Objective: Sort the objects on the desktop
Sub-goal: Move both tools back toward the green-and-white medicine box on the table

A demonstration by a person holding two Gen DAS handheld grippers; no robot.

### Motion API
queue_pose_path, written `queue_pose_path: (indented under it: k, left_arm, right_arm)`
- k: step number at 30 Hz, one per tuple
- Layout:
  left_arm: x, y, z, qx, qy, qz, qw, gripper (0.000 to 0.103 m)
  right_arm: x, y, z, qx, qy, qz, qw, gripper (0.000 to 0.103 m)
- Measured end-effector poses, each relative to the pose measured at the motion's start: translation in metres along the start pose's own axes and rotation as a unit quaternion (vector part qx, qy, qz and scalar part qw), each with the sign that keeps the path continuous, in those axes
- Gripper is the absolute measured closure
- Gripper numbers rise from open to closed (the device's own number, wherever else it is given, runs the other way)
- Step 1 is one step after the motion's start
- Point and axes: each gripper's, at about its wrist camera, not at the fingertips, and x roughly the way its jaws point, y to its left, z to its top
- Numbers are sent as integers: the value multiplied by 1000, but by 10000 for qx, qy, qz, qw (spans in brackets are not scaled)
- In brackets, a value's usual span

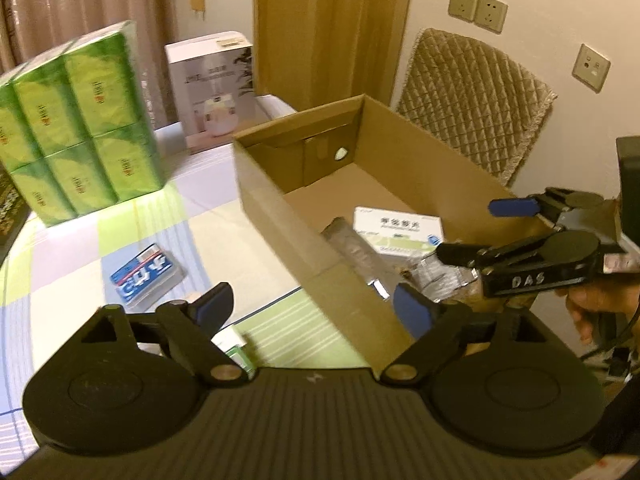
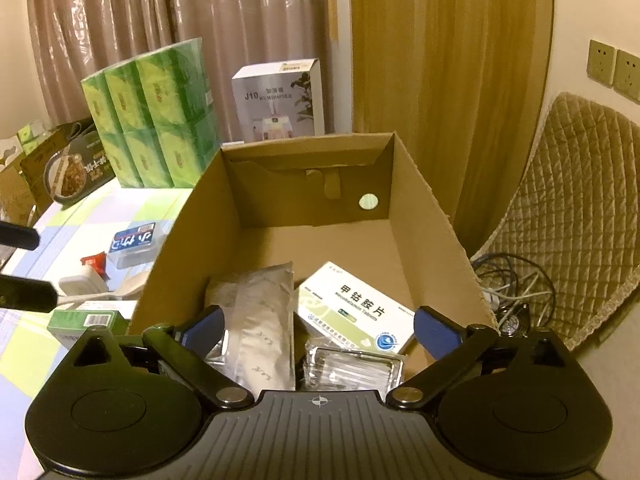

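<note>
On the far left stands a big green tissue pack (image 1: 76, 120), upright on the checked table (image 1: 72, 248). Next to it, further back, is a white humidifier box (image 1: 212, 88). A small blue box (image 1: 148, 276) lies flat on the table, near the L gripper (image 1: 316, 308). The L gripper's jaws are wide apart w/ nothing between the pads. They hang over the near wall of the cardboard box (image 1: 280, 216). A little green-and-white box (image 1: 236, 354) peeks out just under the L finger.

In the middle sits the cardboard box, open on top. Inside it, from left to right, are a silver pouch (image 2: 260, 320), a clear plastic pack (image 2: 352, 368) and a white medicine box (image 2: 352, 308). The medicine box lies flat, touching the pouch.

The R gripper (image 2: 318, 328) hangs over these things, pointing down into the box. Its jaws are spread wide too, holding nothing. On the far right a quilted chair back (image 1: 476, 100) leans by the wall, and cables (image 2: 516, 284) lie below it.
</note>
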Motion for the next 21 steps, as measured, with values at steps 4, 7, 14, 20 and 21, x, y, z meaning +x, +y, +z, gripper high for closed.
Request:
queue_pose_path:
  k: [4, 7, 14, 20, 21]
  left_arm:
    - [-11, 15, -15, -18, -52, 237, 9997, 9]
    - [-19, 30, -30, -100, -33, 411, 9991, 7]
    - [-36, 71, -78, -408, 205, 852, 9953, 5]
    - [-41, 102, -113, -783, 268, 1025, 9913, 5]
    - [-41, 105, -117, -804, 270, 1066, 9907, 5]
  right_arm:
    - [-2, 8, 0, -69, -48, 18, 10000, 2]
    - [-5, 16, 1, -108, -145, 39, 9998, 2]
    - [-11, 41, 6, -214, -449, 182, 9986, 2]
    - [-22, 69, 10, -305, -986, 530, 9932, 2]
    - [-22, 74, 10, -342, -1046, 596, 9921, 2]
